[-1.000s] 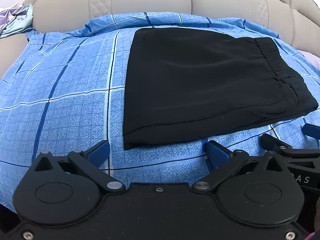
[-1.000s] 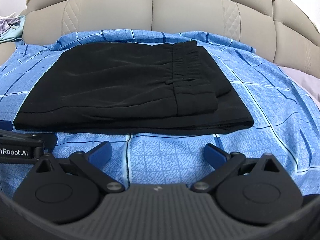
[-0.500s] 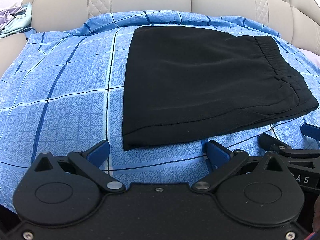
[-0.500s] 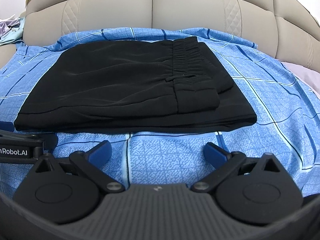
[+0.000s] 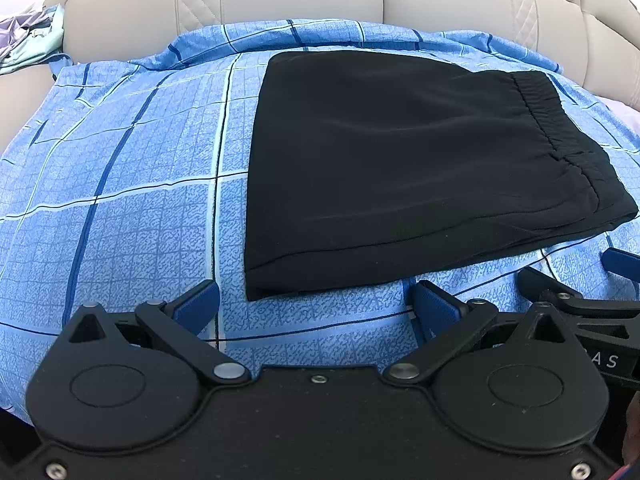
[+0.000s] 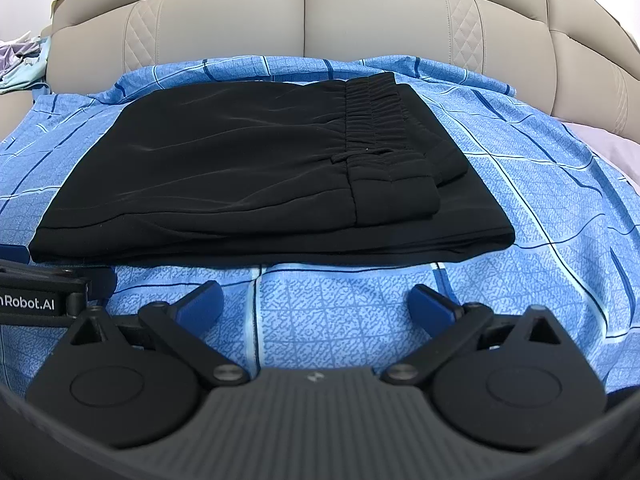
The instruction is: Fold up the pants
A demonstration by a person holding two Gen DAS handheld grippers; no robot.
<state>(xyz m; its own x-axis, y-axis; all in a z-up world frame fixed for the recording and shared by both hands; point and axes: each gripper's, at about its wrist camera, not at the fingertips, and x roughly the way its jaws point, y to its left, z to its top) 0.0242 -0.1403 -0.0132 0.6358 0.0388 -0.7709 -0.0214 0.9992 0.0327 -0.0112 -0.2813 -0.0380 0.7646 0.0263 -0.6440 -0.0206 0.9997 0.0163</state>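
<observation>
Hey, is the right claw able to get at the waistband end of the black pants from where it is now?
Probably yes. The right claw is open and empty, just short of the folded pants, with only bare blue sheet between. The waistband lies on top, uncovered, toward its right side.

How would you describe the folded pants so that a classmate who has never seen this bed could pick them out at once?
Start at the beige padded headboard, then drop to the blue checked bedsheet spread in front of it. Lying flat on the sheet is a folded rectangle of cloth, the black pants. Nothing else on the sheet is black cloth, and a gathered elastic waistband runs along their right side.
</observation>
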